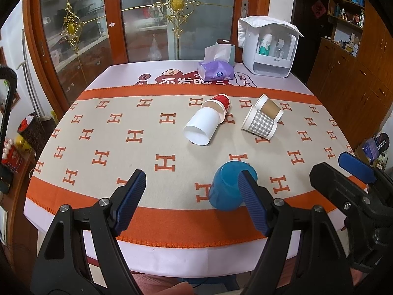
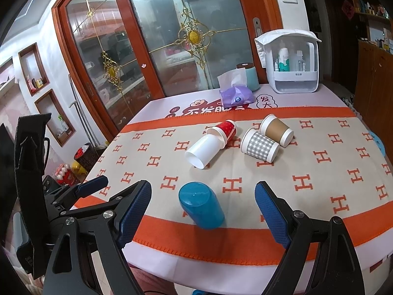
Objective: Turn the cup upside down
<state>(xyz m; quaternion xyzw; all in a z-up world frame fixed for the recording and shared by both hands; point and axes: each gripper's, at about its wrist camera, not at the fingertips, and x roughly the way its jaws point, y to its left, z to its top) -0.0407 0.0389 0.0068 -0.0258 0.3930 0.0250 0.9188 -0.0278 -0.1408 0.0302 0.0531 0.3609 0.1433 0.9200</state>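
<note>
A blue plastic cup [image 1: 227, 188] stands upside down near the table's front edge, base up; it also shows in the right wrist view [image 2: 201, 205]. My left gripper [image 1: 191, 196] is open and empty, its right finger just in front of the cup. My right gripper [image 2: 202, 211] is open and empty, its fingers either side of the cup and nearer the camera. The right gripper also shows at the right of the left wrist view [image 1: 353, 169]. Further back lie a white cup [image 1: 202, 126], a red cup [image 1: 221, 103], a checked cup [image 1: 260, 124] and a brown cup [image 1: 270, 109], all on their sides.
The table wears an orange and beige cloth [image 1: 110, 147] with H marks. At the back stand a purple tissue pack [image 1: 216, 70], a teal roll [image 1: 229, 49] and a white storage box [image 1: 269, 49]. Glass sliding doors stand behind. A wooden cabinet [image 1: 356, 81] is at the right.
</note>
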